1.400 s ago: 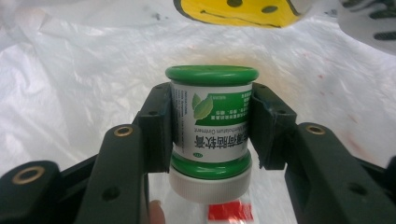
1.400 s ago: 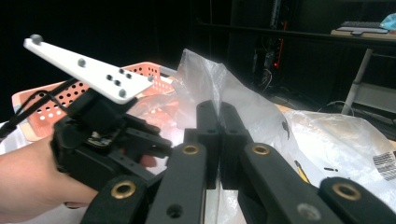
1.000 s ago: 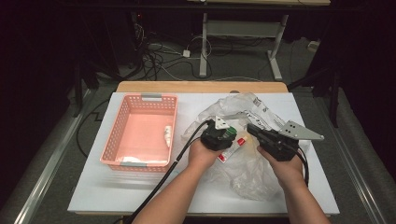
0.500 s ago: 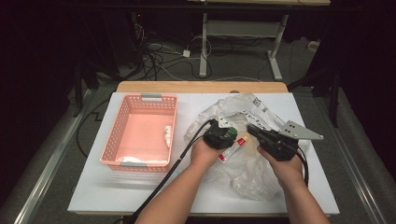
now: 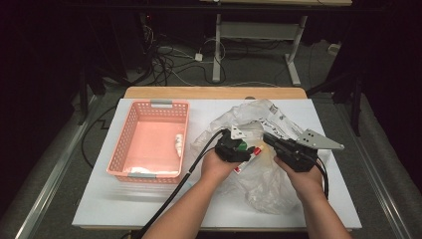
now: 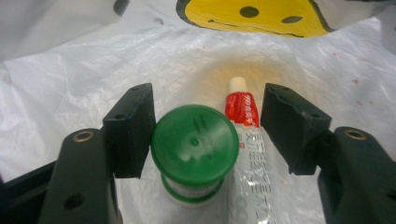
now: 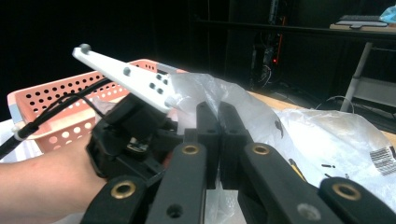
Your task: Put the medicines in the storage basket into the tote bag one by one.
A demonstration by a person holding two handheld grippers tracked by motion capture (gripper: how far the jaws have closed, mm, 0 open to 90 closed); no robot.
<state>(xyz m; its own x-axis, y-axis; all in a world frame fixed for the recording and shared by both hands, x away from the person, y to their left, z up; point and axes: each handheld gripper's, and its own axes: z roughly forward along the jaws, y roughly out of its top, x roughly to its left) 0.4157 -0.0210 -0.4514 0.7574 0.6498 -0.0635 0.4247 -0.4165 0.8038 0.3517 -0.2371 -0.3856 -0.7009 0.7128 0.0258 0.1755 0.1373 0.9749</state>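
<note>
- Left tongs [image 6: 201,135]: spread, jaws just been opening; green-capped bottle [image 6: 195,149] and red-shouldered tube [image 6: 245,140] standing side by side between them; left pad close against the cap or touching it, right pad clear of the tube. Seen from above at [image 5: 238,144], over the mouth of the plastic bag [image 5: 263,184].
- Right tongs [image 7: 218,140]: pressed together, pinching a fold of the bag film; seen from above at [image 5: 271,139], holding the bag's edge up.
- Bottle and tube: lying on the bag's white film, touching each other, near mid-counter.
- Bag: crumpled, translucent, a yellow smiley print [image 6: 252,16] beyond the tube.
- Risks, judged: closing now likely to trap both items at once, the round cap rolling or squirting sideways; thin film likely to be caught with them and drag the bag along; loss of the right pinch likely to let film collapse over the items.
- Pink basket [image 5: 149,142]: well to the left, a few small items inside, perforated walls raised, calling for a lift over the rim.
- Counter [image 5: 114,199]: white, bare stretch in front of the basket; near edge close behind the forearms; left cable [image 5: 194,164] trailing beside the basket, a possible snag.
</note>
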